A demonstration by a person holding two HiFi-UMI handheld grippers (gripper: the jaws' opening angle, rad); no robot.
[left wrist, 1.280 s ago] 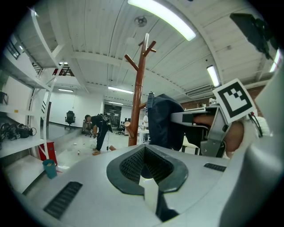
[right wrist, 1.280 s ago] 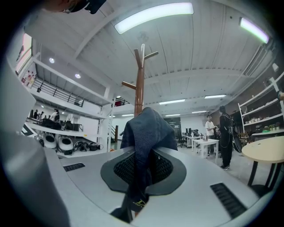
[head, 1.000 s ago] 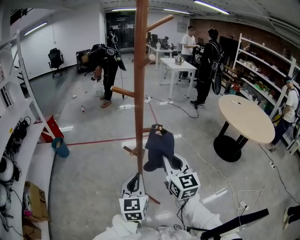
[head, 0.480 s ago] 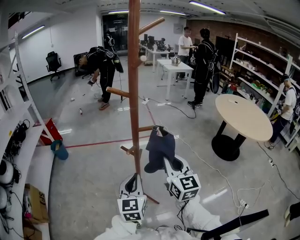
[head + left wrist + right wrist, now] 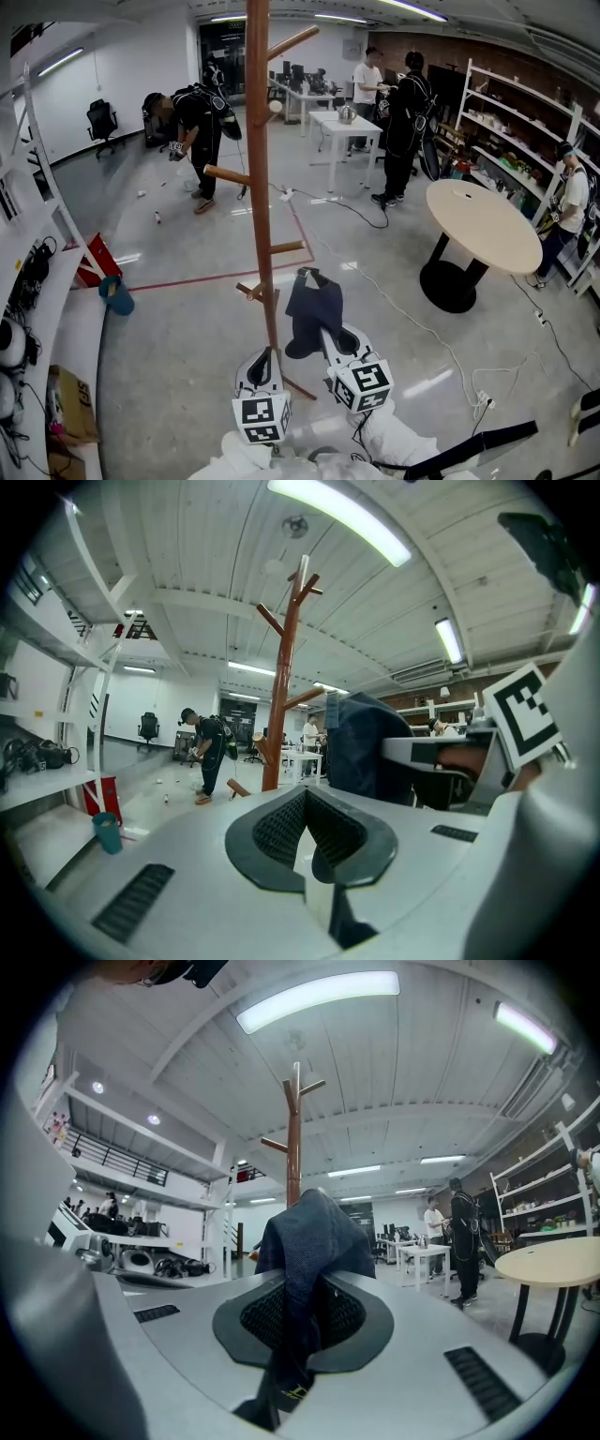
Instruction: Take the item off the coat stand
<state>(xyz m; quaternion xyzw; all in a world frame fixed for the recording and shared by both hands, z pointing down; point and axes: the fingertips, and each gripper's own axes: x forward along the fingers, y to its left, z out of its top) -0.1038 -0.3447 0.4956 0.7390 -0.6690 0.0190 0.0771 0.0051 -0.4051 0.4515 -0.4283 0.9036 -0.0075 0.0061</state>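
Observation:
A tall brown wooden coat stand (image 5: 261, 187) rises just in front of me, with short pegs (image 5: 287, 248) sticking out. My right gripper (image 5: 324, 330) is shut on a dark blue cloth item (image 5: 312, 309), which hangs free just below and to the right of the lowest right peg, apart from it. In the right gripper view the cloth (image 5: 309, 1232) drapes over and between the pads of that gripper (image 5: 302, 1283), with the stand (image 5: 293, 1147) behind. My left gripper (image 5: 266, 358) sits close to the pole's foot, shut and empty (image 5: 306, 794); the cloth (image 5: 361, 747) shows to its right.
A round beige table (image 5: 483, 225) stands at the right, white shelving (image 5: 37, 281) along the left wall with a teal bucket (image 5: 117, 295) beside it. Several people stand or bend near the white tables (image 5: 352, 127) at the back. Cables (image 5: 450, 356) trail over the floor.
The dark blue item has come off the end of the lower right peg, moving with my right gripper down and toward me. The left gripper has stayed put.

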